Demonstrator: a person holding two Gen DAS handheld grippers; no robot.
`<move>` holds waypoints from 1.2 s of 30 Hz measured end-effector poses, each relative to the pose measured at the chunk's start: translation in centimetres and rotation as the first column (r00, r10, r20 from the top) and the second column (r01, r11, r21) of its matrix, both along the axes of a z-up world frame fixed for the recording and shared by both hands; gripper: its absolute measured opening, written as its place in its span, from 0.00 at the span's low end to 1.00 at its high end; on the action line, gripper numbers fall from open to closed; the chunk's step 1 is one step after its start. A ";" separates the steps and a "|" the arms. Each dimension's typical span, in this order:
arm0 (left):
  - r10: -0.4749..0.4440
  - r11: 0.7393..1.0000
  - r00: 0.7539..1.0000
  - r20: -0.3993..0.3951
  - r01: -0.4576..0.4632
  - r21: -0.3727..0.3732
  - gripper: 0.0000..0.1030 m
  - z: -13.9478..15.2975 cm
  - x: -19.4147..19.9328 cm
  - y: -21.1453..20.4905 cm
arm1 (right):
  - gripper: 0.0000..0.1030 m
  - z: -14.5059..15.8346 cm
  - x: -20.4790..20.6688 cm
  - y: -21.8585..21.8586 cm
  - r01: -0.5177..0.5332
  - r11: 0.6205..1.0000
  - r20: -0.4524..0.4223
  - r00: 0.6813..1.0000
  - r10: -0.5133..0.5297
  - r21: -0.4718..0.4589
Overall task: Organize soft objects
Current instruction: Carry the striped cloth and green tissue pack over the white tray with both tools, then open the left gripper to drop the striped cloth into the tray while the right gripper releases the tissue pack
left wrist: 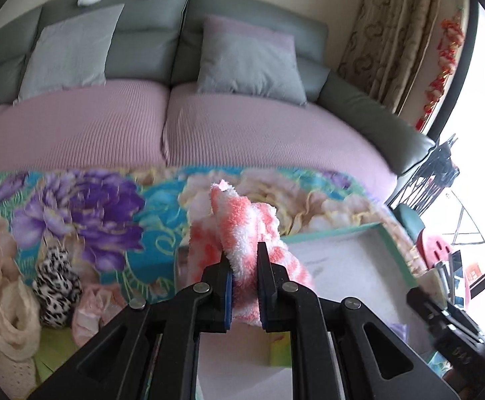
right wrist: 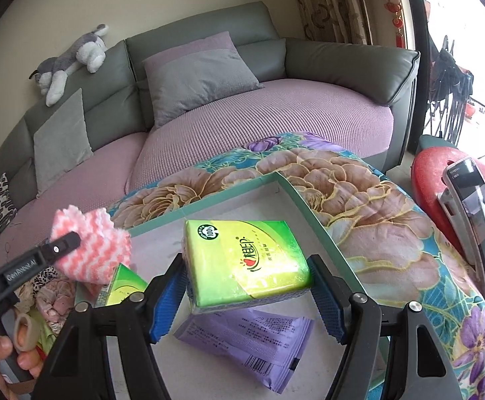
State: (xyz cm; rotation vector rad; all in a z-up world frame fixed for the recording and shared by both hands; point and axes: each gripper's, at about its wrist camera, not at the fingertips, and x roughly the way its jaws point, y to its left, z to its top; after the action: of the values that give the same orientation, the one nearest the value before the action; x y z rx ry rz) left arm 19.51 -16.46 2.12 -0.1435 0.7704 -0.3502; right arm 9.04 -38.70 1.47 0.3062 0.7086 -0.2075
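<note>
Tongs: left (left wrist: pixel 244 266) grips 1 striped cloth (left wrist: pixel 239 223), right (right wrist: pixel 247 295) 1 green tissue pack (right wrist: pixel 246 263).

grey-green sofa (right wrist: pixel 342 60) with a pinkish seat cover (right wrist: pixel 276 116), grey cushion (right wrist: pixel 199 76) leaning on the backrest, plush husky (right wrist: pixel 72 56) flopped along the sofa top, patterned curtain (right wrist: pixel 329 3) behind, phone (right wrist: pixel 479 223) propped on a red stool (right wrist: pixel 429 173)
</note>
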 end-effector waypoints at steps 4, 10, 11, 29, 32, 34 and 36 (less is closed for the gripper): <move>0.007 1.000 0.999 -0.050 -0.007 0.014 0.12 -1.4 0.3 0.0 | 0.71 -0.1 0.1 0.0 0.003 1.000 -0.009 1.000 -0.004 -0.008; 0.004 0.999 0.996 -0.086 0.000 0.046 0.12 -2.7 0.0 -0.5 | 0.71 -0.4 0.4 0.3 0.003 1.000 -0.031 1.000 -0.004 -0.031; 0.003 0.998 0.996 -0.090 0.002 0.056 0.12 -2.9 -0.1 -0.6 | 0.71 -0.5 0.4 0.3 0.003 1.000 -0.033 0.999 -0.004 -0.031; 0.039 0.981 0.983 -0.177 -0.004 0.196 0.41 -2.2 -3.1 0.3 | 0.72 -1.2 1.0 0.8 0.001 0.997 -0.086 0.996 -0.008 -0.079; 0.043 0.976 0.988 -0.151 -0.009 0.219 0.43 -0.8 -4.4 0.9 | 0.72 -1.3 1.1 1.0 0.000 0.995 -0.098 0.995 -0.009 -0.095; 0.038 0.977 0.990 -0.132 -0.009 0.213 0.44 0.1 -5.3 1.4 | 0.72 -1.4 1.2 1.1 0.000 0.994 -0.108 0.994 -0.012 -0.110; 0.039 0.978 0.993 -0.112 -0.016 0.206 0.44 1.0 -6.4 2.0 | 0.72 -1.5 1.3 1.2 0.002 0.992 -0.117 0.993 -0.017 -0.126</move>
State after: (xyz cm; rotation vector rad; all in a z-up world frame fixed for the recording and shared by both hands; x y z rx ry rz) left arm 13.13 -14.45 3.09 0.0199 0.9129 -0.2357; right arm 10.33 -37.47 -0.02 0.1783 0.8074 -0.2793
